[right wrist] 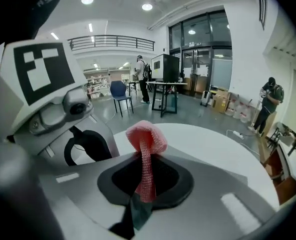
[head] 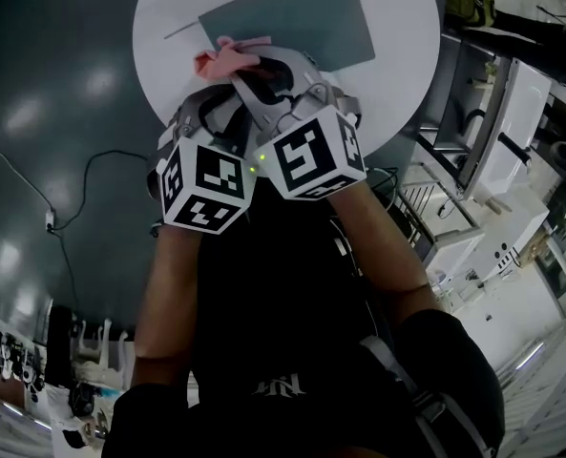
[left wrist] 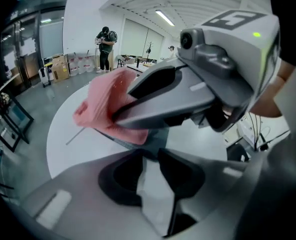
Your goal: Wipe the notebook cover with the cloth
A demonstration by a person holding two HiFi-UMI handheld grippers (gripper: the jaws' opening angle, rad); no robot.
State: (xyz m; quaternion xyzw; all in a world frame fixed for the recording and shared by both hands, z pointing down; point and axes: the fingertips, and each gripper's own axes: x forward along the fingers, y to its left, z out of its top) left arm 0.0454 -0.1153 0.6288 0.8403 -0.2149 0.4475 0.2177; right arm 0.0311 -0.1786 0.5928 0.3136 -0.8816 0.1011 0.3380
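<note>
The grey-teal notebook (head: 297, 17) lies on a round white table (head: 168, 27). A pink cloth (head: 227, 57) hangs at the notebook's near left corner. My right gripper (head: 249, 72) is shut on it; in the right gripper view the cloth (right wrist: 145, 139) stands pinched between the jaws, with a sliver of notebook (right wrist: 138, 211) below. My left gripper (head: 211, 113) sits close beside the right one, just left of it. Its jaws (left wrist: 148, 156) are slightly apart with only white table showing between them. From the left gripper view the right gripper (left wrist: 117, 116) holds the cloth (left wrist: 100, 109) over the notebook's edge (left wrist: 156, 138).
A thin grey strip (head: 179, 33) sticks out from the notebook's left side across the table. Dark floor with a cable (head: 82, 189) surrounds the table, and white racks (head: 492, 160) stand to the right. People, a chair and tables stand far off in the room.
</note>
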